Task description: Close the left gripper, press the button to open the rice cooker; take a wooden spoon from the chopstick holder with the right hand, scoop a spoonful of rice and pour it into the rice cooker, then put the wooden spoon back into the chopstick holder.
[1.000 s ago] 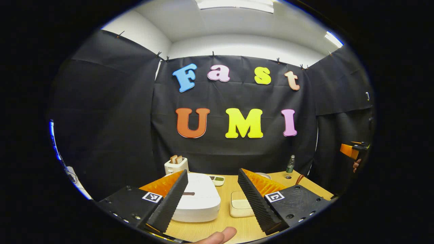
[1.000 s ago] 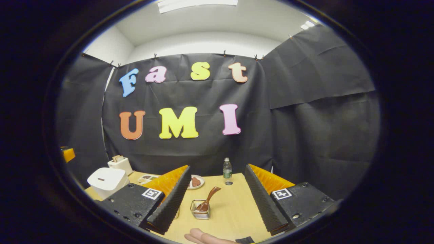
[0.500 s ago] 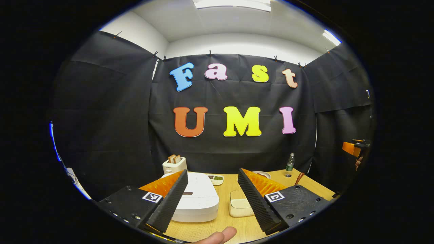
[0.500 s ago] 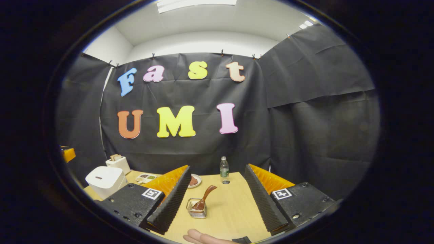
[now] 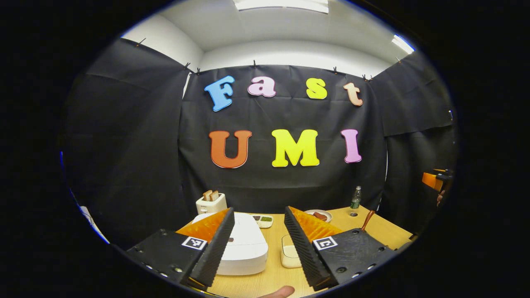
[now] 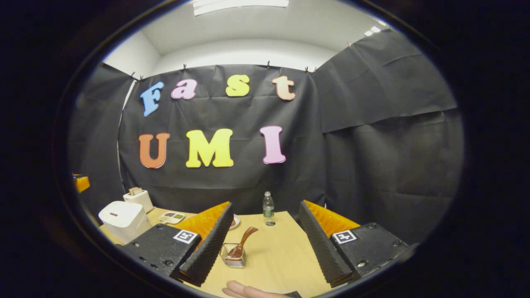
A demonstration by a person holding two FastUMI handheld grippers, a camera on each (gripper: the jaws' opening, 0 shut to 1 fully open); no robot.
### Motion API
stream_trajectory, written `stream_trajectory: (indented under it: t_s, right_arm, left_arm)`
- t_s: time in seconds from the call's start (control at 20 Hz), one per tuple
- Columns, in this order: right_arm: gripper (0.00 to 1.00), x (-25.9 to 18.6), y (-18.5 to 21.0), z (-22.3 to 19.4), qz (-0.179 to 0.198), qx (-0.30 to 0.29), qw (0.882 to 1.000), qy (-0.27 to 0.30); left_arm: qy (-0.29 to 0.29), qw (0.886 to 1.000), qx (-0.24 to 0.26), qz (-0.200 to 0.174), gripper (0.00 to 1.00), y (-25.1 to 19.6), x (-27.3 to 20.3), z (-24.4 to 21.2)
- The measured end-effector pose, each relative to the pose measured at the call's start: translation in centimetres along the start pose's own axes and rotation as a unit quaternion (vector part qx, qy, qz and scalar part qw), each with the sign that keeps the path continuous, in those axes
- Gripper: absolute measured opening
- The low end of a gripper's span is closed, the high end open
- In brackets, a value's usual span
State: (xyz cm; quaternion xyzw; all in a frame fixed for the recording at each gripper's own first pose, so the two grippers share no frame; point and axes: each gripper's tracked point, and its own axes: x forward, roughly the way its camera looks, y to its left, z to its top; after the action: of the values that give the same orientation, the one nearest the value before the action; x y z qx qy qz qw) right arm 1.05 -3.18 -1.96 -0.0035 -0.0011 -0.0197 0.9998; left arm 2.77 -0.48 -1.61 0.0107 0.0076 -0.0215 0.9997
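Note:
The white rice cooker (image 5: 244, 246) sits with its lid down on the wooden table, just beyond and partly behind my left gripper (image 5: 257, 212), which is open and empty. A cream rice container (image 5: 288, 255) stands to the cooker's right. In the right gripper view the cooker (image 6: 122, 218) is far to the left. The wooden spoon (image 6: 243, 243) leans in a small clear chopstick holder (image 6: 232, 260), ahead of my right gripper (image 6: 266, 205), nearer its left finger. That gripper is open and empty. The spoon's handle (image 5: 367, 220) pokes up behind the left gripper's right finger.
A toaster (image 5: 211, 202) with bread stands behind the cooker, a small compartment tray (image 5: 263, 219) beside it. A plate (image 5: 318, 215) with food and a water bottle (image 6: 268, 209) are at the back. The other gripper (image 5: 434, 181) hovers at far right. A fingertip (image 6: 248, 290) shows below.
The left gripper's fingers have drawn a little closer together and it has shifted slightly over the table. In the right gripper view the holder and cooker have slid to the left.

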Motion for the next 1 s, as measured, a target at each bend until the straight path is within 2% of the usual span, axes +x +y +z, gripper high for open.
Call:
stream_trajectory:
  t_s: [0.15, 0.2, 0.3, 0.4, 0.45, 0.5, 0.55, 0.7, 0.75, 0.8, 1.0]
  right_arm:
    - [1.00, 0.3, -0.2, -0.7, -0.001, -0.002, 1.000, 0.006]
    - [1.00, 0.4, -0.3, -0.7, -0.001, -0.003, 1.000, 0.006]
    - [1.00, 0.6, -0.2, -1.1, 0.001, -0.005, 1.000, 0.008]
    - [1.00, 0.5, -0.2, -1.1, 0.004, -0.007, 1.000, 0.006]
    - [1.00, 0.5, -0.1, -1.2, 0.006, -0.009, 1.000, 0.004]
    - [1.00, 0.6, -0.1, -1.2, 0.006, -0.012, 1.000, 0.000]
    - [1.00, 0.8, -0.1, -1.2, 0.007, -0.016, 1.000, -0.003]
    - [1.00, 0.9, -0.1, -1.9, 0.010, -0.025, 1.000, -0.002]
    - [1.00, 1.1, -0.1, -2.2, 0.011, -0.028, 1.000, 0.000]
    - [1.00, 1.1, -0.1, -2.4, 0.011, -0.030, 0.999, 0.001]
    - [1.00, 1.7, -0.1, -3.2, 0.015, -0.038, 0.999, 0.005]
  left_arm:
    - [0.009, 1.000, -0.001, 0.000, 0.69, 0.6, 0.9, -0.4]
    - [0.011, 1.000, 0.000, -0.001, 0.59, 0.6, 1.2, -0.6]
    - [0.019, 1.000, 0.004, 0.006, 0.46, 1.2, 2.0, -1.1]
    - [0.026, 0.999, 0.021, 0.015, 0.46, 2.1, 3.0, -1.3]
    - [0.033, 0.999, 0.021, 0.025, 0.33, 2.4, 3.4, -2.0]
    - [0.042, 0.999, 0.016, 0.026, 0.00, 2.5, 4.1, -2.4]
    - [0.056, 0.998, 0.013, 0.026, 0.04, 2.5, 4.3, -3.0]
    - [0.095, 0.995, 0.011, 0.036, 0.06, 3.5, 6.1, -5.0]
    - [0.106, 0.993, 0.003, 0.045, 0.06, 3.7, 6.9, -6.0]
    - [0.123, 0.991, -0.003, 0.044, 0.00, 4.4, 7.2, -6.5]
    - [0.188, 0.980, -0.008, 0.067, 0.00, 7.0, 9.7, -11.0]
